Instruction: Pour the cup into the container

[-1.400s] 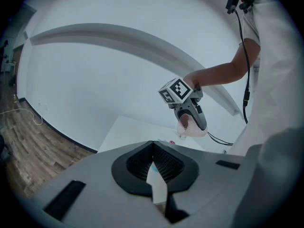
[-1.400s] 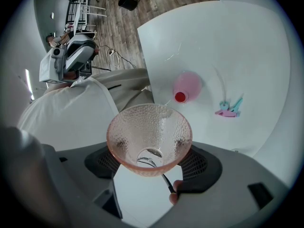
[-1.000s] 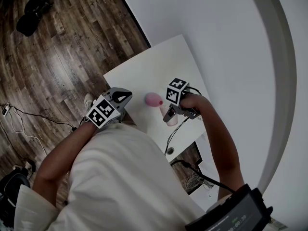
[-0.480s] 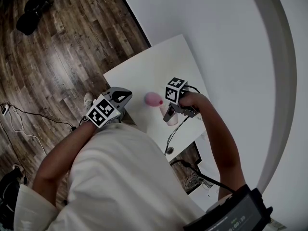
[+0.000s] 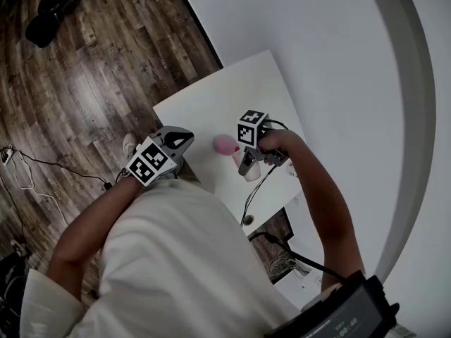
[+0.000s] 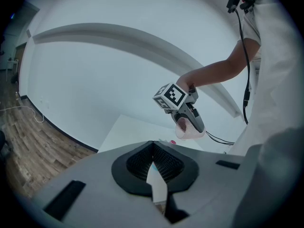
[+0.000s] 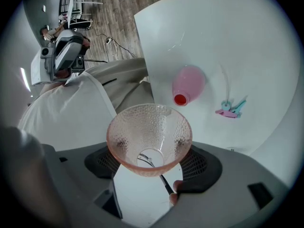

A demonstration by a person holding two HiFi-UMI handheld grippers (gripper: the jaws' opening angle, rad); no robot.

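Observation:
My right gripper [image 5: 250, 162] is shut on a clear pink dimpled cup [image 7: 149, 139], which it holds above the white table [image 5: 211, 104]. Nothing shows inside the cup. Just beyond the cup, a pink container [image 7: 189, 84] with a red mouth rests on the table; in the head view the container [image 5: 224, 144] is left of the gripper. The left gripper [image 5: 177, 144] hangs at the table's near edge, its jaws shut with nothing held. From the left gripper view I see the right gripper [image 6: 183, 109] and the cup [image 6: 190, 131] ahead.
Small teal and pink clips [image 7: 231, 108] lie on the table right of the container. A black cable [image 5: 255, 192] runs off the table's near corner. Dark wood floor [image 5: 84, 83] lies to the left, with loose cables [image 5: 28, 167], and a white wall to the right.
The right gripper has shifted slightly left toward the pink container and turned a little, still holding the cup. The left gripper has stayed put.

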